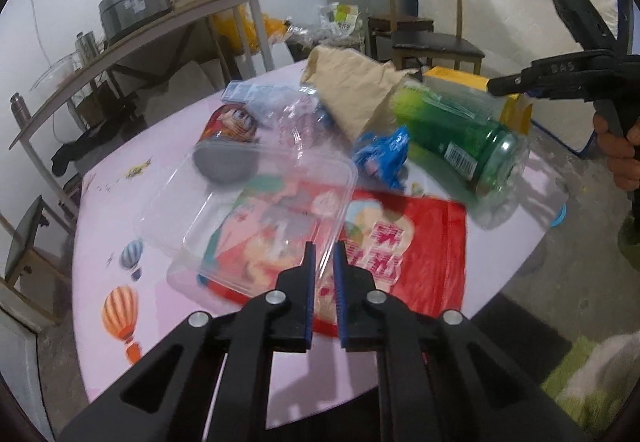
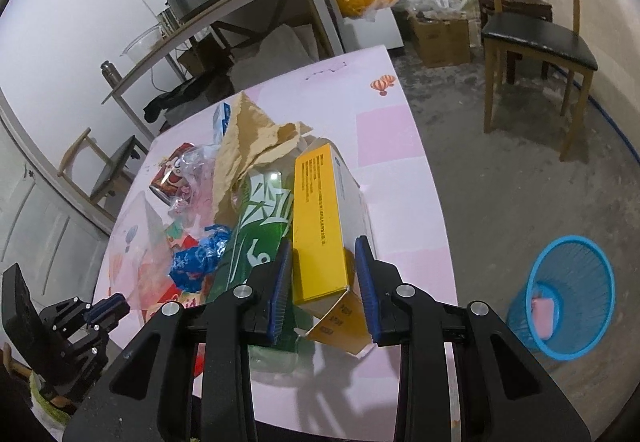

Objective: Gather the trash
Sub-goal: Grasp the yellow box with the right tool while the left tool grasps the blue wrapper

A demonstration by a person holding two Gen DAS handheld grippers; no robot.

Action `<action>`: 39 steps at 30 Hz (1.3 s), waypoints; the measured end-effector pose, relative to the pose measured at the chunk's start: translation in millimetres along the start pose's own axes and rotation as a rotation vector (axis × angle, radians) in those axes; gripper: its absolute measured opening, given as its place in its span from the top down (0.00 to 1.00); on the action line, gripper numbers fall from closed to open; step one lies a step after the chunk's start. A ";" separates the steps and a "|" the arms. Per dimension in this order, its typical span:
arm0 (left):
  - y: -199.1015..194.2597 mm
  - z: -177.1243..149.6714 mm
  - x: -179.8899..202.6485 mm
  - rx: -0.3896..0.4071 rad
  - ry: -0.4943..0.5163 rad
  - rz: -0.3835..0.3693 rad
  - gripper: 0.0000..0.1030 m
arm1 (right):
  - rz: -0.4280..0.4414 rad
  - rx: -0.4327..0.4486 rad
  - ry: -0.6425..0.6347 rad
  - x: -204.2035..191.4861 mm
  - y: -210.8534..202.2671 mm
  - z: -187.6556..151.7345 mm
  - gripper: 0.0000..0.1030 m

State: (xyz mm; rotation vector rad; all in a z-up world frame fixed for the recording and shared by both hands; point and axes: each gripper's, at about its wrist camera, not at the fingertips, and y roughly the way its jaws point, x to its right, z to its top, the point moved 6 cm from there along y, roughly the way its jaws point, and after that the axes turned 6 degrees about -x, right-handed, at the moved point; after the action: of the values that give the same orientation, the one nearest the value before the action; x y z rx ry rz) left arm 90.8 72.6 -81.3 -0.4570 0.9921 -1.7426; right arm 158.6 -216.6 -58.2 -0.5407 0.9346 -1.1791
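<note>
Left wrist view. The left gripper (image 1: 323, 248) points down at a pink table (image 1: 168, 170) printed with hot-air balloons. Its jaws are nearly together, and the near edge of a clear plastic tray (image 1: 256, 202) sits in the narrow gap between the blue pads; whether the pads actually press on the edge cannot be told. The tray lies over a red printed bag (image 1: 420, 242). Behind them lie a red can (image 1: 230, 130) on its side, a blue wrapper (image 1: 382, 154), a torn piece of brown paper (image 1: 352, 90), a green bottle (image 1: 452, 130) on its side and a yellow box (image 1: 456, 80). At the right edge the right gripper (image 1: 496, 86) shows in side view, with a hand (image 1: 618, 150) on its handle.

Right wrist view. The right gripper (image 2: 323, 270) is partly open, with the near end of the yellow box (image 2: 318, 226) between its pads. The right pad stands clear of the box; contact at the left pad cannot be told. The green bottle (image 2: 256, 230) lies just beside the box on its left, the brown paper (image 2: 248, 146) behind, the blue wrapper (image 2: 196, 262) and the red can (image 2: 172, 178) further left. A blue basket (image 2: 564, 290) stands on the floor to the right of the table (image 2: 380, 146), with something pink inside. The left gripper (image 2: 116, 302) shows at lower left.
</note>
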 end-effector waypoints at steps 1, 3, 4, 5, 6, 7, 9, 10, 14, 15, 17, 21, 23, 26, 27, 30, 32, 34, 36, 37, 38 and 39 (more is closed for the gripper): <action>-0.5 -4.3 -4.5 -0.015 -0.004 0.000 0.91 | 0.000 0.001 0.000 0.0 -0.1 -0.6 0.71; -3.9 -12.0 -13.9 -0.037 -0.025 0.009 0.90 | 0.001 0.001 0.003 0.9 -0.6 -1.9 0.71; -6.0 -14.1 -16.9 -0.042 -0.037 0.011 0.86 | 0.000 0.001 0.003 0.8 -0.8 -2.0 0.71; -8.2 -15.8 -20.8 -0.045 -0.055 0.008 0.82 | -0.001 0.002 0.006 1.3 -1.0 -2.4 0.71; -11.8 -16.2 -24.7 -0.037 -0.081 -0.005 0.71 | -0.001 0.003 0.011 2.4 -1.1 -3.1 0.71; -14.7 -15.5 -26.2 -0.022 -0.098 -0.015 0.61 | -0.001 0.003 0.016 3.1 -1.0 -3.3 0.71; -23.6 -10.0 -25.5 0.033 -0.128 -0.047 0.58 | -0.001 0.004 0.028 5.6 -0.9 -4.2 0.71; -28.4 -2.8 -20.4 0.071 -0.138 -0.087 0.57 | -0.001 0.003 0.032 7.7 -1.1 -4.1 0.71; -29.7 25.9 10.4 0.134 -0.114 -0.190 0.57 | 0.003 0.003 0.046 12.4 -1.3 -6.5 0.71; -26.1 33.8 21.0 0.139 -0.096 -0.200 0.57 | 0.005 0.004 0.048 13.3 -1.7 -6.8 0.71; -16.0 46.0 37.2 0.134 -0.060 -0.178 0.57 | 0.010 0.005 0.054 14.1 -1.8 -7.0 0.71; 7.9 66.3 57.4 0.122 0.010 -0.075 0.57 | 0.019 0.006 0.057 15.8 -1.8 -6.3 0.71; 19.7 72.5 59.1 0.104 0.019 -0.039 0.57 | 0.022 0.006 0.055 16.1 -1.7 -6.0 0.71; 36.7 77.5 57.0 0.067 0.032 0.003 0.57 | 0.029 0.007 0.057 16.8 -1.4 -5.9 0.71; 42.0 78.5 56.6 0.052 0.036 0.014 0.57 | 0.031 0.007 0.057 17.0 -1.3 -6.0 0.71; 58.5 78.5 56.4 0.001 0.037 0.020 0.57 | 0.040 0.006 0.061 18.7 -2.0 -6.6 0.71; 65.1 78.9 56.9 -0.018 0.034 0.009 0.58 | 0.043 0.006 0.063 19.2 -2.4 -6.7 0.71; 71.4 78.5 57.7 -0.040 0.034 0.005 0.71 | 0.046 0.006 0.063 19.5 -2.8 -6.7 0.71; 74.6 77.3 57.2 -0.051 0.031 -0.001 0.80 | 0.045 0.007 0.063 19.4 -3.0 -6.8 0.71; 74.2 76.4 57.6 -0.052 0.029 -0.006 0.83 | 0.045 0.008 0.063 19.5 -3.1 -6.8 0.71; 73.0 75.3 58.3 -0.050 0.025 -0.010 0.85 | 0.045 0.009 0.063 19.5 -3.3 -6.7 0.71; 71.2 75.5 57.8 -0.046 0.019 -0.018 0.87 | 0.045 0.010 0.063 19.5 -3.4 -6.8 0.71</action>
State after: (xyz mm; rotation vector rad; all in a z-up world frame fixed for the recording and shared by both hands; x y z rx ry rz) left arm 163.2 -19.1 -102.4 -0.4806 1.0465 -1.7458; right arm 152.8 -235.2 -65.5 -0.4746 0.9897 -1.1654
